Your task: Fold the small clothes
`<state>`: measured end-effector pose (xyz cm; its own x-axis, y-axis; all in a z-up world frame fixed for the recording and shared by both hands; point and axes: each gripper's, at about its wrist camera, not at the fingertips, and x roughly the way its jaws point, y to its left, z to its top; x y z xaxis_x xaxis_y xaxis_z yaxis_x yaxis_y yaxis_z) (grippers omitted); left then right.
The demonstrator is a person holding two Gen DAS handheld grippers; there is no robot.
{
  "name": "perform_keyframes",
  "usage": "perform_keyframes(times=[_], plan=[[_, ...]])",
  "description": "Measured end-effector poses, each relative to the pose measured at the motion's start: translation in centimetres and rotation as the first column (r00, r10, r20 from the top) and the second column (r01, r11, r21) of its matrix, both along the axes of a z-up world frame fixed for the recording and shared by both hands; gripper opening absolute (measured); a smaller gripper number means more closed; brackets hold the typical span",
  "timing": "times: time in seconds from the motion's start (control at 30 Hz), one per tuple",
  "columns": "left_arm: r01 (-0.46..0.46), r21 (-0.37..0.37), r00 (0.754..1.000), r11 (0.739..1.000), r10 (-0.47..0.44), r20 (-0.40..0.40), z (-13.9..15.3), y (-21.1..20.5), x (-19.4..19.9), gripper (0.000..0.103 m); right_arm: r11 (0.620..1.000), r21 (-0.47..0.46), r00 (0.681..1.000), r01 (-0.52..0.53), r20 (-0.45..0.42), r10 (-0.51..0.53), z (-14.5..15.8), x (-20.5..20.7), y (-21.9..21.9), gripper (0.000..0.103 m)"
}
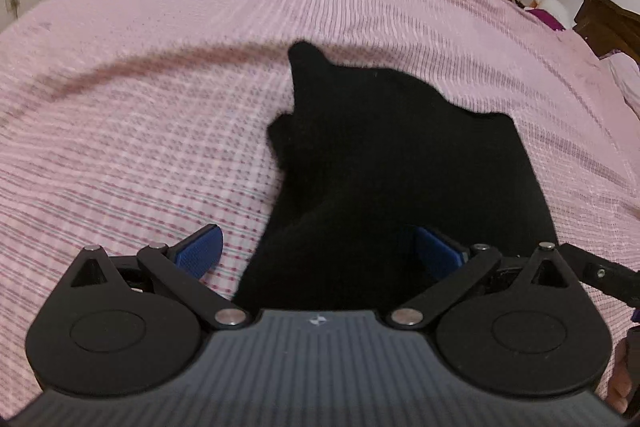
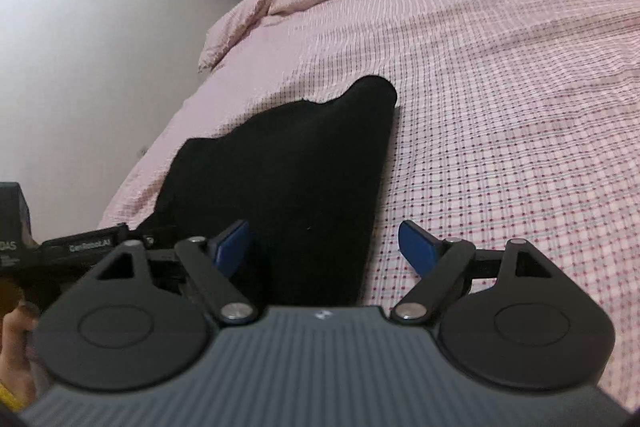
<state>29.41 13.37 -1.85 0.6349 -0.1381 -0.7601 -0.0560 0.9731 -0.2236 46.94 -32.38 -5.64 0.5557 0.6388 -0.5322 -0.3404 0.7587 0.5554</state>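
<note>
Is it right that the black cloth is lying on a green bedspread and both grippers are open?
Not quite. The bedspread is pink with a checked pattern, not green, as the left wrist view shows. The rest holds: the black cloth lies on it, and the left gripper and right gripper are both open.

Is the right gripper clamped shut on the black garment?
No, the right gripper stands open, its blue pads apart over the black garment.
</note>
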Motion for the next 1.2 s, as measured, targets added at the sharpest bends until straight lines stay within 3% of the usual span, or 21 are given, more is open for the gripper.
perform_keyframes(times=[0.2, 0.3, 0.37, 0.47, 0.57, 0.7, 0.9, 1.2], plan=[[0.026, -0.059, 0.999, 0.998, -0.024, 0.033, -1.1, 0.0, 0.4, 0.103, 0.998, 0.051, 0.997, -0.030, -0.070, 0.034, -2.2, 2.5, 1.7, 0.084], [0.078, -0.149, 0.996, 0.986, -0.071, 0.049, -1.6, 0.4, 0.8, 0.101, 0.996, 0.080, 0.996, -0.049, -0.066, 0.055, -2.6, 3.2, 2.5, 0.084], [0.108, -0.213, 0.994, 0.971, -0.099, 0.053, -2.0, 0.6, 1.1, 0.085, 0.993, 0.096, 0.995, -0.068, -0.066, 0.075, -2.7, 3.5, 3.1, 0.080], [0.123, -0.300, 0.992, 0.946, -0.113, 0.050, -2.3, 0.7, 1.1, 0.057, 0.993, 0.106, 0.995, -0.058, -0.070, 0.066, -2.6, 4.0, 3.3, 0.052], [0.127, -0.357, 0.992, 0.925, -0.113, 0.059, -1.8, 0.9, 0.5, 0.043, 0.992, 0.122, 0.997, -0.041, -0.062, 0.049, -1.7, 3.5, 2.7, 0.041], [0.152, -0.349, 0.988, 0.925, -0.130, 0.084, -0.2, 0.1, -1.4, 0.041, 0.991, 0.113, 0.998, -0.068, -0.002, 0.068, 0.7, 2.0, 2.1, 0.039], [0.218, -0.339, 0.975, 0.915, -0.192, 0.110, 1.4, -3.3, -5.4, 0.041, 0.994, 0.086, 0.998, -0.069, 0.009, 0.068, 2.8, -0.7, -1.9, 0.039], [0.308, -0.333, 0.951, 0.891, -0.284, 0.120, 1.2, -10.1, -14.5, 0.041, 0.999, 0.040, 1.000, -0.027, 0.016, 0.027, 4.2, -8.3, -9.5, 0.039]])
